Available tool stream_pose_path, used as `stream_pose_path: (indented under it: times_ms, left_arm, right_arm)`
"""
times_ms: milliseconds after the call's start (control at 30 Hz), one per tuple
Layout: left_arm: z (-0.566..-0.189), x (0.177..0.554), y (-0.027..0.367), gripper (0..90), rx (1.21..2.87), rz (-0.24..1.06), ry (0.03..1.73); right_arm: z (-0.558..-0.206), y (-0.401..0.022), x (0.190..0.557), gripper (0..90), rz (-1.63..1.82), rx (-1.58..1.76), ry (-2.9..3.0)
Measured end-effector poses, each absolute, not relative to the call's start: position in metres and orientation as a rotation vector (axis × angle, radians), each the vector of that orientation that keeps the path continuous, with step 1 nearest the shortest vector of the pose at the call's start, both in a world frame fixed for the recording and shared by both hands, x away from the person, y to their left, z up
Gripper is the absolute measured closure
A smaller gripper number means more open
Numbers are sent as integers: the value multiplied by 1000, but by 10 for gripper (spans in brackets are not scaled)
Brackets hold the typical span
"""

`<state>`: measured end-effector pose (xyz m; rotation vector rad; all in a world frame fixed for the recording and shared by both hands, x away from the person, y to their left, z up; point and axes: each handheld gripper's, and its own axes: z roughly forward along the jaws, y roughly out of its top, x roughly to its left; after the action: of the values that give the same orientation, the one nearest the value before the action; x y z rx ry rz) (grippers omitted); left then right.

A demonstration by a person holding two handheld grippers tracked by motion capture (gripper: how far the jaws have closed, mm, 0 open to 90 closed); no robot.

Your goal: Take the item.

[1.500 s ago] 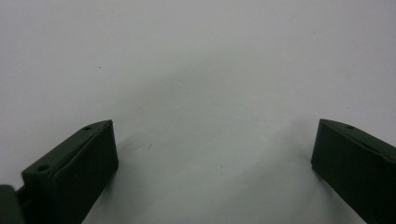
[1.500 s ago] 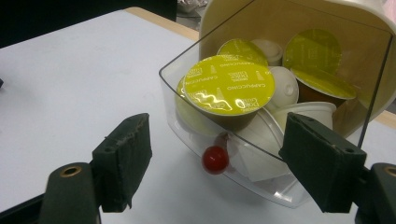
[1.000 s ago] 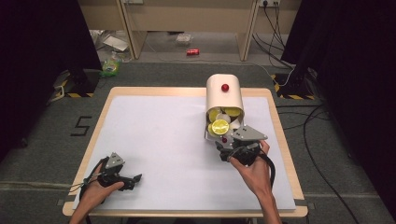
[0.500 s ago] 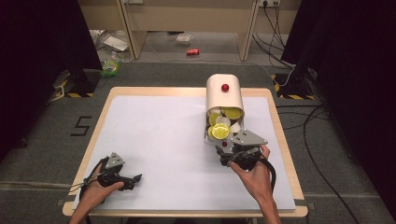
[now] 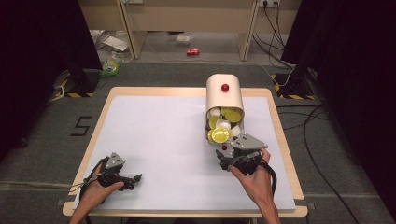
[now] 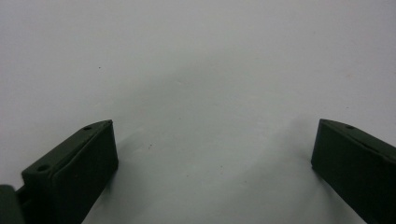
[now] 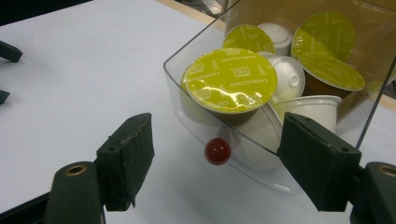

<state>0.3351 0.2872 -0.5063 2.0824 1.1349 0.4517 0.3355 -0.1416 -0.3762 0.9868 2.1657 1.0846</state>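
The capsule dispenser's clear drawer (image 7: 261,154) stands pulled open, full of capsules; right gripper (image 7: 219,163) jaws gape around its red knob (image 7: 218,150) holding nothing, left gripper (image 6: 210,154) idles wide open on the surface (image 5: 154,135).

- Capsule dispenser (image 5: 224,94): cream, rounded body with a red knob (image 5: 225,87) on top, standing toward the far right of the worktop (image 5: 154,135).
- Clear drawer (image 7: 196,74): transparent, pulled out of the dispenser's near end; a small red knob (image 7: 217,151) sits on its front wall.
- Coffee capsules (image 7: 229,81): heaped in the drawer, white cups with yellow-green foil lids marked "CAPPUCCINO"; some lie tilted, some show plain white undersides.
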Motion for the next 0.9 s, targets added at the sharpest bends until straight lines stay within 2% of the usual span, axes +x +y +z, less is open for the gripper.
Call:
stream_pose_path:
  times_ms: [600,900]
  left_arm:
    - [-506,335,287,0,2083,452,1135]
    - [-506,335,287,0,2083,452,1135]
  right_arm:
    - [-368,-142,336,279,1165,1027,2068]
    - [-363,-133,345,242,1154,1036,2050]
